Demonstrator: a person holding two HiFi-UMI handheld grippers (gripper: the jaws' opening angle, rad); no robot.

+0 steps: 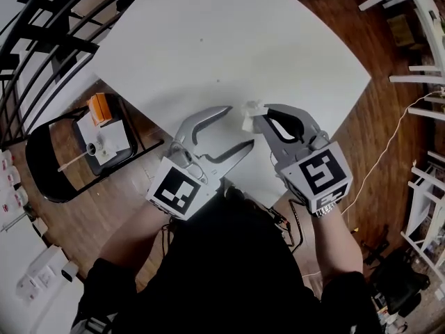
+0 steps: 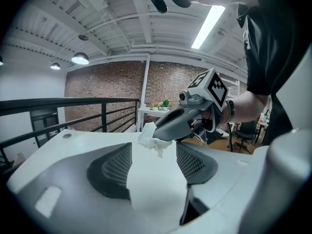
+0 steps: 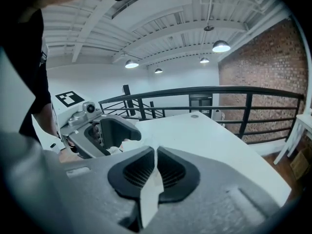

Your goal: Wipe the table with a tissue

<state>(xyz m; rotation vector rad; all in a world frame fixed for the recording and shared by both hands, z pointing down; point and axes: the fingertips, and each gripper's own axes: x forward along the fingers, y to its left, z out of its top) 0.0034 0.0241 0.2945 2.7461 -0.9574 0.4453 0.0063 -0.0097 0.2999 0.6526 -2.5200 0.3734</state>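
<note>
Fingers [image 3: 178, 172] of the right gripper [image 1: 261, 117] are pressed together on the tissue [image 1: 249, 113], a crumpled white wad sticking out past their tips. Just beside it the left gripper [image 1: 238, 127] has its fingers [image 2: 114, 167] spread wide with nothing between them. Both hover over the near edge of the white table [image 1: 229, 40], close to the person's body. The broad top stretches away ahead of them to a rounded far corner on the right. A black chair [image 1: 49, 165] loaded with small things stands near the table's left edge, and a dark railing [image 1: 42, 26] runs beyond it. Wooden floor [image 1: 379, 124] lies off the right edge.
</note>
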